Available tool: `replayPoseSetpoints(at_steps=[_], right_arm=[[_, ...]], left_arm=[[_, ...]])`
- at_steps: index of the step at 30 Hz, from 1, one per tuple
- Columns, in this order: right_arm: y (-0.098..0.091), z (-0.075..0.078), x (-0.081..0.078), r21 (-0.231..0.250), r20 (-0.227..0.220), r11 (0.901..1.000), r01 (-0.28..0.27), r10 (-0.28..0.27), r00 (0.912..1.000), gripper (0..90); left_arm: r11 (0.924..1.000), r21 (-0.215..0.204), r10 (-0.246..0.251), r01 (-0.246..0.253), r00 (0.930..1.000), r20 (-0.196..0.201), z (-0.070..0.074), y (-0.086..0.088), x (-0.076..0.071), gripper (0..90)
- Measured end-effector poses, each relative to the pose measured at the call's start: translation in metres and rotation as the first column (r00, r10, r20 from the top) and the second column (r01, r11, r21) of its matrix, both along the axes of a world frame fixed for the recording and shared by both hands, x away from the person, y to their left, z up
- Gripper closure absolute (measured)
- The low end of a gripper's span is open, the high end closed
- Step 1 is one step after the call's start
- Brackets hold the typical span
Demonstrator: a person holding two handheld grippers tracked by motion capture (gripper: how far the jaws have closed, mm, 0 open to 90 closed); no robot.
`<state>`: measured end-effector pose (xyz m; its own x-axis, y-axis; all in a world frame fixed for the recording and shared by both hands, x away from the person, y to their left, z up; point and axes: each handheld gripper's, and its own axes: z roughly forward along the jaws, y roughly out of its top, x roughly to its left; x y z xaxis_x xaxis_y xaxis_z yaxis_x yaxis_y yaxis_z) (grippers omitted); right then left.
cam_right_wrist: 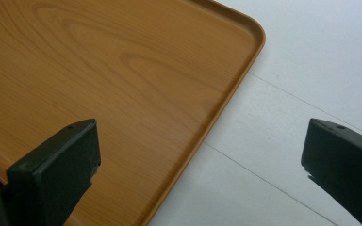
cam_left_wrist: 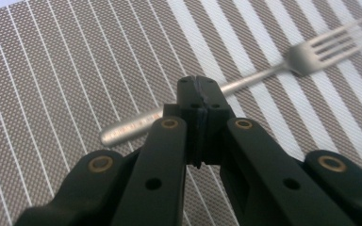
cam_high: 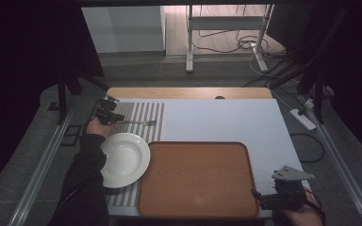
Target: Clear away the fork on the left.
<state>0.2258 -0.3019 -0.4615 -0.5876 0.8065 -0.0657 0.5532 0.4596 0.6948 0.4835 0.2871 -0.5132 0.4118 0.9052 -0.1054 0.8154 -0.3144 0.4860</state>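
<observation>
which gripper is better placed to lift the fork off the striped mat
Left. The left gripper is already shut on the handle of the silver metal fork on the striped placemat. The right gripper stands open over the wooden tray's corner, across the table.

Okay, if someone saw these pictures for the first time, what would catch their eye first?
Probably the left gripper, jaws shut on the handle of a silver fork that lies on the striped placemat at the table's far left. Next, the big wooden tray in the middle, bare, with a white plate at its left edge. The right gripper waits open over the tray's near right corner.
</observation>
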Motion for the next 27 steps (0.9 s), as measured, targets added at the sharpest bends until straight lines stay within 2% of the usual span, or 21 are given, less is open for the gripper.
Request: replayPoseSetpoints(at_steps=[6, 13, 19, 27], right_arm=[[0.000, 0.000, 0.000, 0.006, -0.002, 1.0000, -0.001, 0.001, 1.0000, 0.0], [0.000, 0.000, 0.000, 0.006, -0.004, 1.0000, -0.007, 0.007, 1.0000, 0.0], [0.000, 0.000, 0.000, 0.007, -0.006, 1.0000, -0.007, 0.007, 1.0000, 0.0], [0.002, -0.001, 0.000, -0.010, -0.012, 0.9999, -0.012, 0.011, 0.9999, 0.0]], left_arm=[[0.9997, 0.017, 0.018, -0.017, 0.9994, -0.030, -0.010, 0.000, 0.014, 89.3], [0.9987, 0.032, 0.042, -0.040, 0.9974, -0.058, -0.015, 0.002, 0.021, 89.3], [0.9992, 0.000, 0.040, -0.040, 0.9961, -0.079, -0.015, 0.010, 0.011, 89.4], [0.9996, -0.002, -0.028, 0.028, 0.9934, -0.111, -0.013, 0.011, -0.010, 89.4]])
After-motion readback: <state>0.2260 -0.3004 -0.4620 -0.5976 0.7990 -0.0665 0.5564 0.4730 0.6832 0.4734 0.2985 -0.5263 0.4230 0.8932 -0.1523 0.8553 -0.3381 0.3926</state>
